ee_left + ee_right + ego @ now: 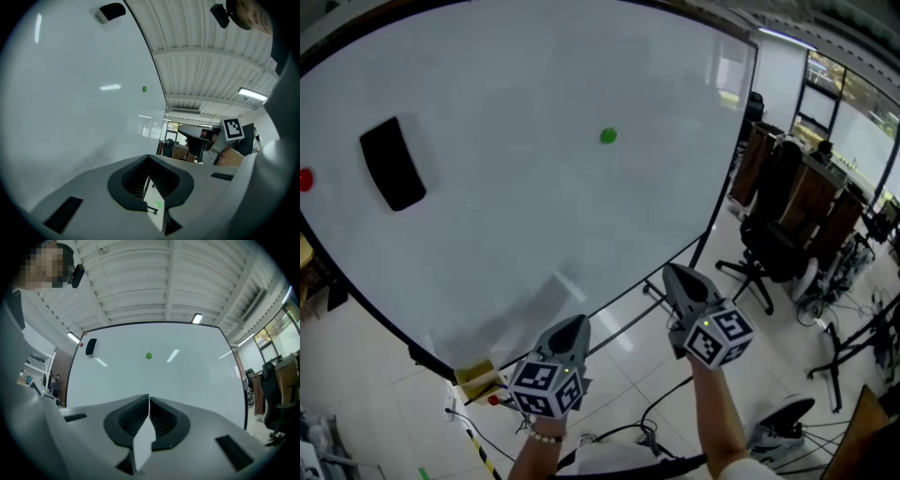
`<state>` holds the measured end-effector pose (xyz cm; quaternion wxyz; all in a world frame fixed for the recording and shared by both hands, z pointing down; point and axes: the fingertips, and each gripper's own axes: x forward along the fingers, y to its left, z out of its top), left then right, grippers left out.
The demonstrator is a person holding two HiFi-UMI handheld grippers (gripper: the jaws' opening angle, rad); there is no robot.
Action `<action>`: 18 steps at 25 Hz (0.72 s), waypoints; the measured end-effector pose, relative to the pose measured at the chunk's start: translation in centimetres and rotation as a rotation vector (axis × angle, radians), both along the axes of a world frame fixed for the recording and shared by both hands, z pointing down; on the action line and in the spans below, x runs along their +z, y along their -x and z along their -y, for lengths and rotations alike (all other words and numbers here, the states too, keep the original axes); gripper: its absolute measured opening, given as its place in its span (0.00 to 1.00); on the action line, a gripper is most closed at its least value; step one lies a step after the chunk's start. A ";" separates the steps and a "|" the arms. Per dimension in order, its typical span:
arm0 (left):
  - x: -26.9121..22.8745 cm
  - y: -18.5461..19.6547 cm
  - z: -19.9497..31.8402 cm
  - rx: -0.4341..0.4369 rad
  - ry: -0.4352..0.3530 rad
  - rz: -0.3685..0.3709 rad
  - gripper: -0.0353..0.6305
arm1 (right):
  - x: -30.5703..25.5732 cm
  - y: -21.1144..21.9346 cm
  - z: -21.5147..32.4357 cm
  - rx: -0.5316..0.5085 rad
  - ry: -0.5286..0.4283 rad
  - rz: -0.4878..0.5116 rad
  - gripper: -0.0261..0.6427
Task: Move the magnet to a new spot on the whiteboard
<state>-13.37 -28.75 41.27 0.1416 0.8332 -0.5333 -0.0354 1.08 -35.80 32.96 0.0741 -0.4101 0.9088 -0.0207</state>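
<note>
A small green magnet sticks to the big whiteboard, right of its middle. It also shows as a dot in the left gripper view and straight ahead in the right gripper view. Both grippers hang below the board's lower edge, well away from the magnet. The left gripper has its jaws together with nothing between them. To its right, the right gripper points up at the board, jaws likewise closed and empty.
A black eraser and a red magnet sit on the board's left side. Office chairs and desks stand to the right. Cables run over the tiled floor, and a yellow box lies by the board's foot.
</note>
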 end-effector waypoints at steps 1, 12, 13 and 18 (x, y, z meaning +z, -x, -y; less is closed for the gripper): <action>-0.2 0.2 0.2 -0.015 -0.003 0.002 0.05 | -1.3 0.4 1.1 -0.008 -0.023 0.002 0.08; -0.4 2.3 1.2 -0.137 -0.003 -0.011 0.05 | -13.8 6.9 9.4 -0.039 -0.253 -0.109 0.39; -0.4 2.5 1.2 -0.145 -0.002 -0.014 0.05 | -14.5 7.5 9.8 -0.037 -0.265 -0.118 0.39; -0.1 2.9 1.1 -0.170 0.001 -0.018 0.05 | -16.4 10.1 11.8 -0.029 -0.310 -0.186 0.39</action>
